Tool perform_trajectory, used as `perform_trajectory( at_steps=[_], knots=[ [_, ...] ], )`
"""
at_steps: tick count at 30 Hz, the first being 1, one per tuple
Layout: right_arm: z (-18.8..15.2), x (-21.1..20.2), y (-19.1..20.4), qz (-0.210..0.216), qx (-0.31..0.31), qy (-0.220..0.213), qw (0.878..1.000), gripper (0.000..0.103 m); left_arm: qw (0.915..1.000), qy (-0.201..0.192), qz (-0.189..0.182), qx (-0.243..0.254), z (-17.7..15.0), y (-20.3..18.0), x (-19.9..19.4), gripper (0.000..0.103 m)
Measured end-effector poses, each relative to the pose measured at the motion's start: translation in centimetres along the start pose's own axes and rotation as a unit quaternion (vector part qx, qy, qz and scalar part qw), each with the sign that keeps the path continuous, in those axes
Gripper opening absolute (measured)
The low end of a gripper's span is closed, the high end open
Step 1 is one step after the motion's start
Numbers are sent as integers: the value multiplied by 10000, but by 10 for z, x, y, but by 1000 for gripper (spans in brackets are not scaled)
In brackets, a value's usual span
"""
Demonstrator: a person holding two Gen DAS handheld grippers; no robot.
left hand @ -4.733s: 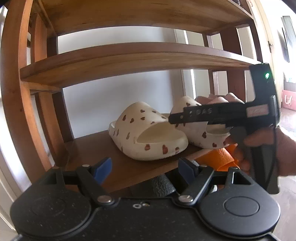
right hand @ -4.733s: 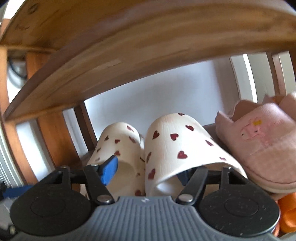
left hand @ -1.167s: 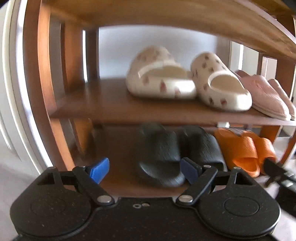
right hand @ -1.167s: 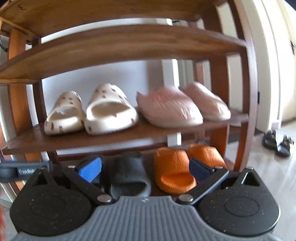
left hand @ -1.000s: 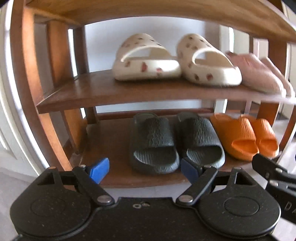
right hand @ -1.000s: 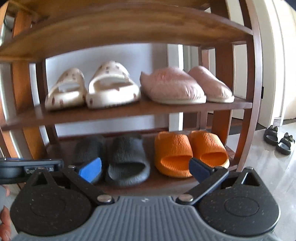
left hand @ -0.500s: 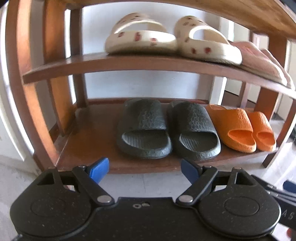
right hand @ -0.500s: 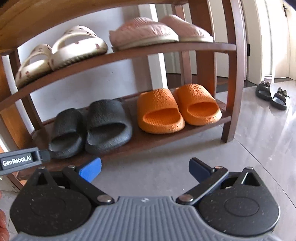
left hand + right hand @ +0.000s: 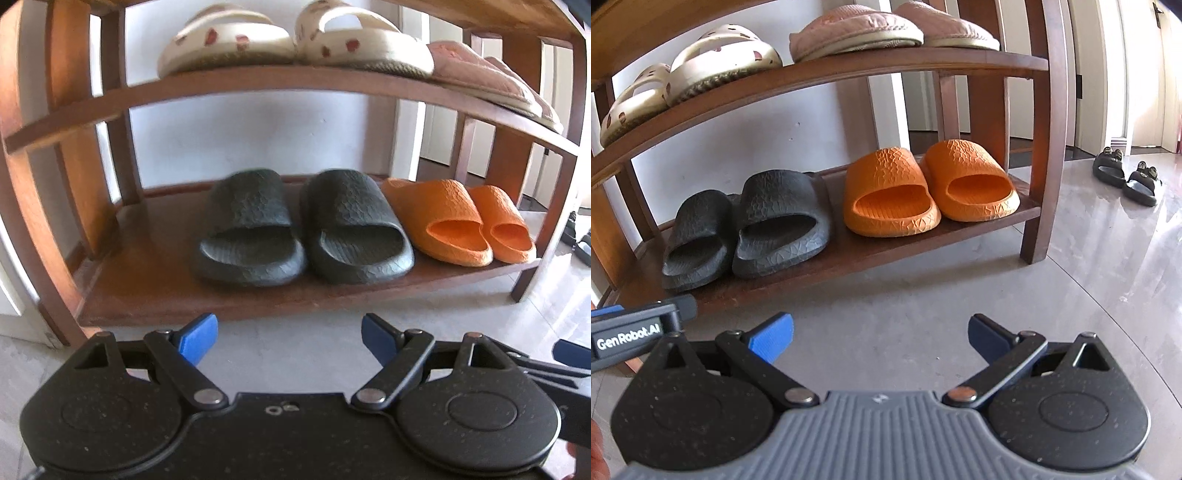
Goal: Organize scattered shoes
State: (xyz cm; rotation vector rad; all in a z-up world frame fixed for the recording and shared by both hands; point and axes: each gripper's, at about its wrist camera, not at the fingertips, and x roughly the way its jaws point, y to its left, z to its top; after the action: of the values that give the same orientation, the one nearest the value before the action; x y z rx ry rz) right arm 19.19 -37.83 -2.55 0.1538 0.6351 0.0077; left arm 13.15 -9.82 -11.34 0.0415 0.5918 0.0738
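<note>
Both grippers are hovering over bare grey floor (image 9: 1089, 295) in front of the wooden shoe rack (image 9: 1039, 147), each empty. The left gripper (image 9: 290, 338) is sitting with its blue pads spread wide, grasping nothing; the right gripper (image 9: 881, 338) is likewise released, pads apart, nothing between them. In the right wrist view the left gripper's body is showing at the near left edge, just beside the rack's bottom shelf. On that bottom shelf, the pair of black slides (image 9: 303, 225) is resting side by side at centre-left, heels toward the cameras, the two touching. Just to their right the pair of orange slides (image 9: 927, 186) is sitting, also side by side, near the rack's right leg. On the shelf above, the cream heart-print slides (image 9: 291, 40) are lying on the left and the pink slippers (image 9: 886, 29) on the right, close together. Farther off, well apart from the rack on the floor to the far right, a pair of dark sandals (image 9: 1126, 175) is lying near a doorway, not on any shelf.
</note>
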Motion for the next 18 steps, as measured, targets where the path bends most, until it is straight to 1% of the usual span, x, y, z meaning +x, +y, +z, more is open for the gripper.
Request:
perform_trajectory(
  at_steps=[3,8,14,18],
  knots=[
    [-1,0,-7,-57,51,-7,10000,102,9998,-81,-77,154,-2,-8,-1,86],
    [-2,1,-18,-250,155,-25,9996,102,9994,-58,-131,320,-5,-19,1,86],
    [3,5,-23,-400,166,0,9991,102,9995,29,-199,227,2,-20,0,86],
    [17,0,-26,-495,209,-168,9984,102,9996,-35,-252,149,15,-19,-10,86]
  ],
)
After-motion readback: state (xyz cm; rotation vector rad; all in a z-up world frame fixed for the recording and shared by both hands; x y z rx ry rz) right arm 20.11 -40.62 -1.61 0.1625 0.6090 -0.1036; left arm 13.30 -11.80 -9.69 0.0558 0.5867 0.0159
